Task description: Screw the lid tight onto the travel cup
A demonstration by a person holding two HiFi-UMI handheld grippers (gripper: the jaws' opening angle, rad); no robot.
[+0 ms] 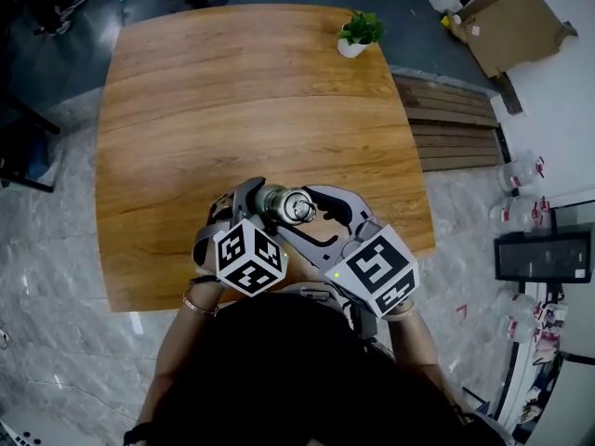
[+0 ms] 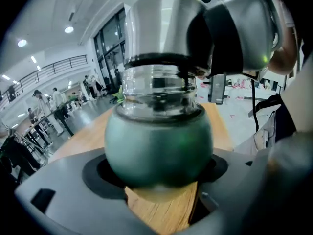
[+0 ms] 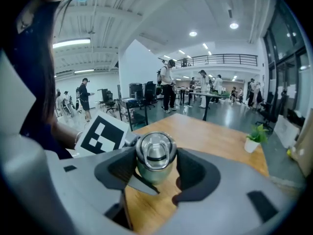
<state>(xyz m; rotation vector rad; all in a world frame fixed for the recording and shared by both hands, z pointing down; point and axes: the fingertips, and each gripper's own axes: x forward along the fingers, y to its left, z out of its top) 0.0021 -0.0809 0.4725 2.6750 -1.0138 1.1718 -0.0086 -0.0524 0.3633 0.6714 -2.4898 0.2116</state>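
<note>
The travel cup (image 1: 296,206) is held over the wooden table's (image 1: 242,110) near edge, between both grippers. In the left gripper view its round green body (image 2: 159,146) fills the space between the jaws, with a clear band and the steel lid (image 2: 161,26) above. My left gripper (image 2: 159,175) is shut on that body. In the right gripper view the lid (image 3: 155,151), steel with a loop handle, sits between the pads from above. My right gripper (image 3: 155,168) is shut on it. In the head view the left gripper (image 1: 263,201) and right gripper (image 1: 321,214) meet at the cup.
A small potted plant (image 1: 358,32) stands at the table's far right corner. To the right, on the floor, are wooden slats (image 1: 456,124), a cardboard box (image 1: 516,26) and plastic bottles (image 1: 521,175). People walk in the hall beyond the table.
</note>
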